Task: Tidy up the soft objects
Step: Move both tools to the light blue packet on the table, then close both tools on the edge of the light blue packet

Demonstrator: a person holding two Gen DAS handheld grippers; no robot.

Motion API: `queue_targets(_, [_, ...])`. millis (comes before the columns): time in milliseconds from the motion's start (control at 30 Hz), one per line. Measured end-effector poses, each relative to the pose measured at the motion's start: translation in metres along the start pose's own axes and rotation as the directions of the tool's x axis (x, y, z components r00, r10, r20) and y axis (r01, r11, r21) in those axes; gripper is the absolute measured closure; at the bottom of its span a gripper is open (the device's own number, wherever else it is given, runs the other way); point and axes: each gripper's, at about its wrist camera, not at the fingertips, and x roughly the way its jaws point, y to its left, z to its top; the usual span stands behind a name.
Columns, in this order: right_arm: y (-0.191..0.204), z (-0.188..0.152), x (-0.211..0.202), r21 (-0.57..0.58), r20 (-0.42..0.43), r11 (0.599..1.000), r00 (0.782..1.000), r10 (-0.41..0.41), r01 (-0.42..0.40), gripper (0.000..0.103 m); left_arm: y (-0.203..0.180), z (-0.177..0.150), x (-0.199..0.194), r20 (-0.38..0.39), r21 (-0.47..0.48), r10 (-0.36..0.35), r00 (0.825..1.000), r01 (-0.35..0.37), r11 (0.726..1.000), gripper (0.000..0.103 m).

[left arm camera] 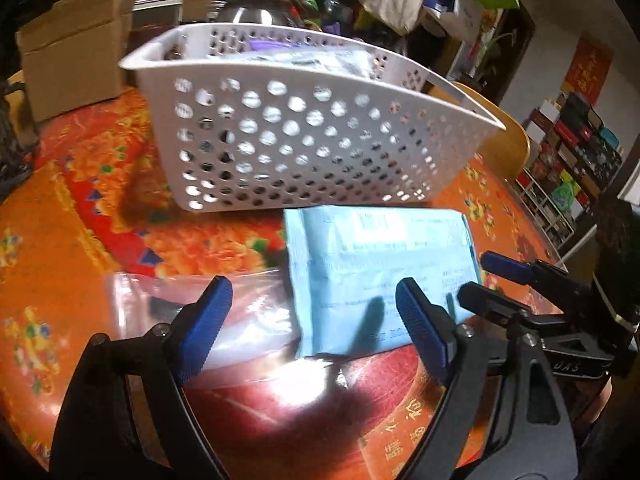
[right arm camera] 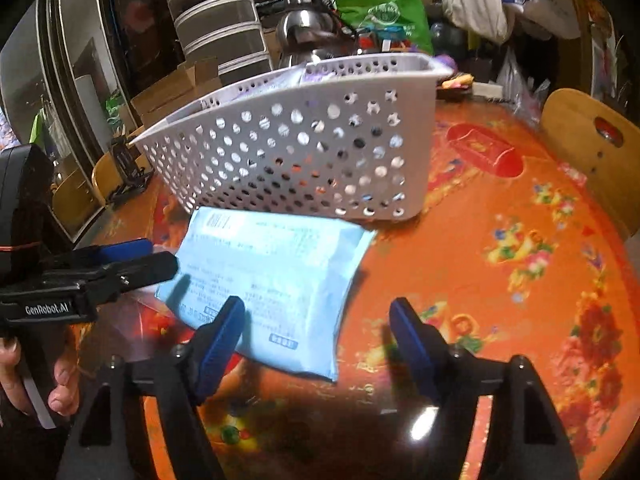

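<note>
A light blue soft packet (left arm camera: 380,272) with printed text lies flat on the orange tablecloth in front of a white perforated basket (left arm camera: 296,140). It also shows in the right wrist view (right arm camera: 272,280), as does the basket (right arm camera: 304,152). A clear plastic bag (left arm camera: 192,312) lies left of the packet. My left gripper (left arm camera: 312,308) is open above the packet's near edge and the clear bag. My right gripper (right arm camera: 316,324) is open just above the packet's near right corner. The basket holds several soft packets, partly hidden.
A cardboard box (left arm camera: 76,52) stands back left. A steel kettle (right arm camera: 304,32) and bags crowd behind the basket. A red envelope (right arm camera: 484,152) lies on the table at right. A wooden chair back (right arm camera: 592,152) stands at the table's right edge.
</note>
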Motion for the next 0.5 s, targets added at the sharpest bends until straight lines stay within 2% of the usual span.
queue_targets(33, [0.001,0.000,0.001,-0.002,-0.004,1.000,1.000,0.010,-0.010,0.035,-0.003,-0.002,0.003,-0.006,0.009,-0.012,1.000,0.012,1.000,0.021])
queue_targets(233, [0.007,0.002,0.008,-0.014,-0.032,1.000,0.999,0.018,-0.019,0.043,-0.009,-0.008,0.021,-0.038,0.035,-0.032,0.999,0.033,0.999,0.028])
queue_targets(300, [0.009,0.001,0.009,-0.024,-0.034,0.999,0.999,0.025,-0.025,0.050,-0.009,-0.010,0.021,-0.036,0.038,-0.040,0.999,0.042,0.998,0.033])
queue_targets(367, [0.012,0.001,0.009,-0.038,-0.032,0.999,0.999,0.010,-0.011,0.054,-0.014,-0.012,0.021,-0.029,0.055,-0.046,0.999,0.048,0.997,0.046])
queue_targets(467, [0.021,0.000,0.008,-0.075,-0.025,0.997,1.000,0.001,-0.003,0.064,-0.025,-0.014,0.019,-0.016,0.097,-0.030,0.999,0.032,0.995,0.050])
queue_targets(500, [0.025,-0.001,0.008,-0.093,-0.022,0.996,1.000,-0.011,0.009,0.064,-0.028,-0.016,0.018,-0.017,0.111,-0.043,0.999,0.045,0.993,0.051])
